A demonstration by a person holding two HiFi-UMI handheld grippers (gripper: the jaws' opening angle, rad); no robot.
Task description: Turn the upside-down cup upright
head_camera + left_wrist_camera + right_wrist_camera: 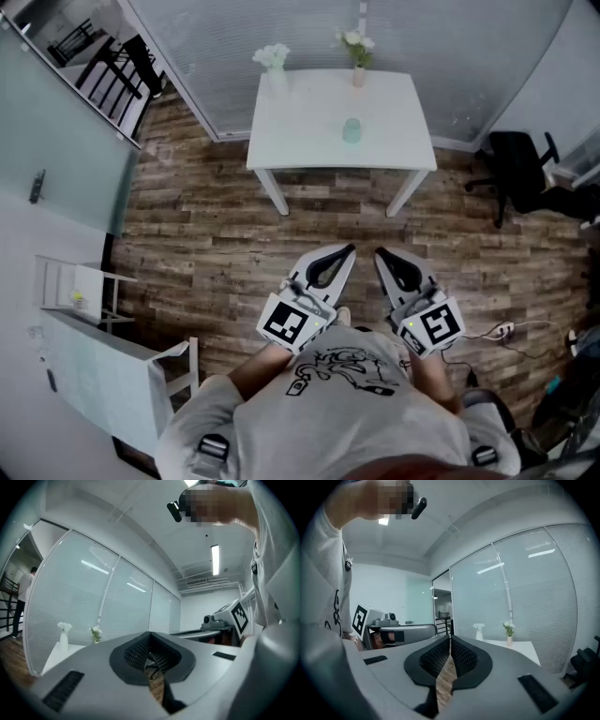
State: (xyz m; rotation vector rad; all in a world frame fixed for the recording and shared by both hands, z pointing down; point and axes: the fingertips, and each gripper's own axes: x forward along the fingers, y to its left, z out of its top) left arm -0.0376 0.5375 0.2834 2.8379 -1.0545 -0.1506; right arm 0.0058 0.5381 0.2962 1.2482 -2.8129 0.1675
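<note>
wood floor [216, 234], white bench [300, 141] bearing cup [352, 130]; left hand-held gripper [349, 251], right hand-held gripper [380, 253] closed, empty.

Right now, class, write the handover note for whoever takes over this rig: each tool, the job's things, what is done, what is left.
Left tool: shut, empty, held close to the body.
Right tool: shut, empty, beside the left one.
Cup: near the middle of the white table, well ahead of both tools, untouched. It is too small in the head view to tell which way up it stands.
Done: nothing on the cup yet.
Left: step up to the table, grasp the cup, turn it upright, set it down.
</note>
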